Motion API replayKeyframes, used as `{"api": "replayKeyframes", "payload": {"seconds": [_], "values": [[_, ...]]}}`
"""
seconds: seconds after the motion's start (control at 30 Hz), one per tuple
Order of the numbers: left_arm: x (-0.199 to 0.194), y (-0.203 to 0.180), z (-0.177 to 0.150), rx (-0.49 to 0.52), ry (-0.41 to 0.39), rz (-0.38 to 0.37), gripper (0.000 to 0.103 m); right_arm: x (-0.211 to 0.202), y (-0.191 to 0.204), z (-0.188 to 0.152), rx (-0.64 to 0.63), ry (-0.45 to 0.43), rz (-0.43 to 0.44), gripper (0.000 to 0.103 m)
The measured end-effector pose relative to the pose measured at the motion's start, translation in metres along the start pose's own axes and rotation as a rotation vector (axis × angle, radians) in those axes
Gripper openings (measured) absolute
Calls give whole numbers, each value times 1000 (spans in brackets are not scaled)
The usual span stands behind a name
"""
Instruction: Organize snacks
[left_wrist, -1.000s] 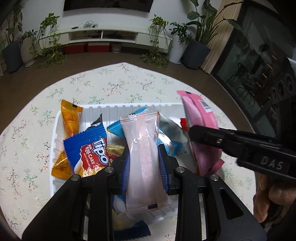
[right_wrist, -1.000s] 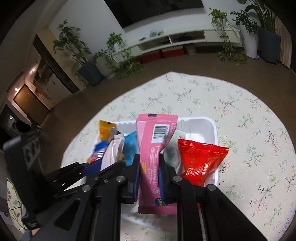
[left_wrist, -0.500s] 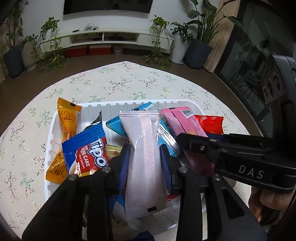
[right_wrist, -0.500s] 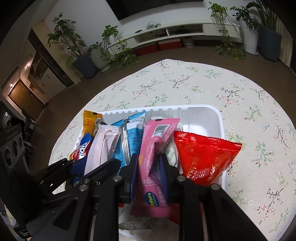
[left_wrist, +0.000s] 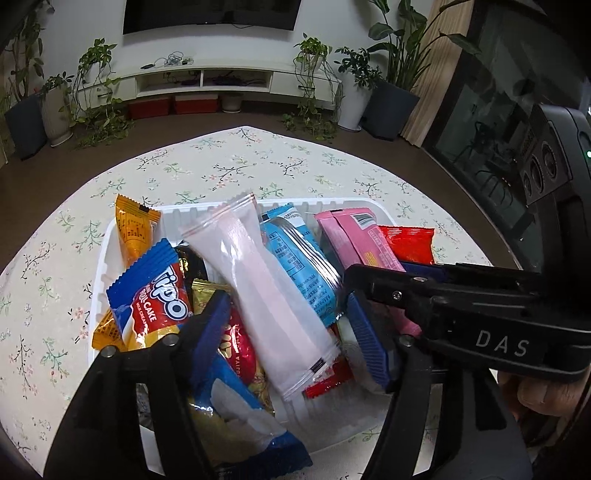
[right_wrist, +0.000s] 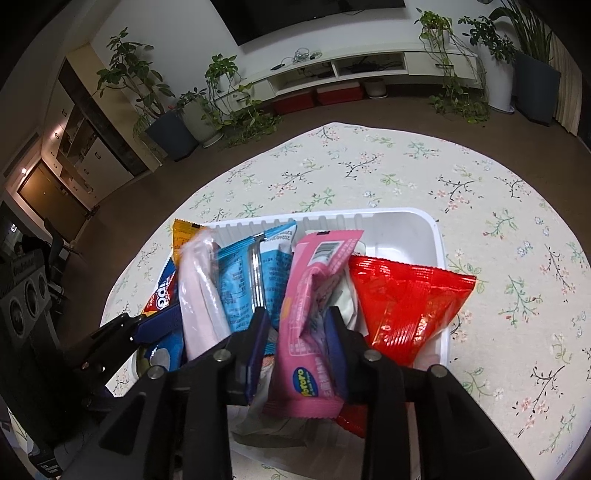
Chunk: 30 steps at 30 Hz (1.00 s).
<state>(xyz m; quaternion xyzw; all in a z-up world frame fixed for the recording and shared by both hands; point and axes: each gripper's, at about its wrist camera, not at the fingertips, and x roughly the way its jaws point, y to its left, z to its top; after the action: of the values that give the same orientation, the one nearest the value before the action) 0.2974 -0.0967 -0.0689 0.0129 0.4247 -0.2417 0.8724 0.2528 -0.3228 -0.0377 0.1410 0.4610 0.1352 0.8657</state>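
Note:
A white tray on the flowered tablecloth is filled with snack packets. My left gripper hangs over the tray's near half. Its jaws are opening wide, and a pale pink packet lies slanted on the pile between them, free of both pads. My right gripper is over the tray too, jaws opening. A bright pink packet slumps between its pads with a gap on the left side. It leans between a light-blue packet and a red packet.
An orange packet and a blue-and-red Tipo roll-cake packet fill the tray's left side. The right gripper's body crosses close beside the left one, with a hand below it. Bare tablecloth surrounds the tray.
Both grippers' jaws have spread. The pale pink packet came free of the left pads and tipped onto the pile. The bright pink packet sank into the tray and slackened between the right pads.

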Motion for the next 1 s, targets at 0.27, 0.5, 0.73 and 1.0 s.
{"api": "replayKeyframes", "payload": {"seconds": [0.27,0.5,0.73,1.0], "values": [[-18,-3,-6,-13,-25,6,81,-21,6,-3,-13,-52,-27,48],[-58,-12,-13,-7,-95,84,102,-60,12,-12,-4,-140,-32,65],[-116,-36,-30,50,-172,303,102,-112,24,-35,13,-272,-57,86],[-181,-61,-54,25,-218,581,102,-203,63,-71,-46,-610,-126,103]]}}
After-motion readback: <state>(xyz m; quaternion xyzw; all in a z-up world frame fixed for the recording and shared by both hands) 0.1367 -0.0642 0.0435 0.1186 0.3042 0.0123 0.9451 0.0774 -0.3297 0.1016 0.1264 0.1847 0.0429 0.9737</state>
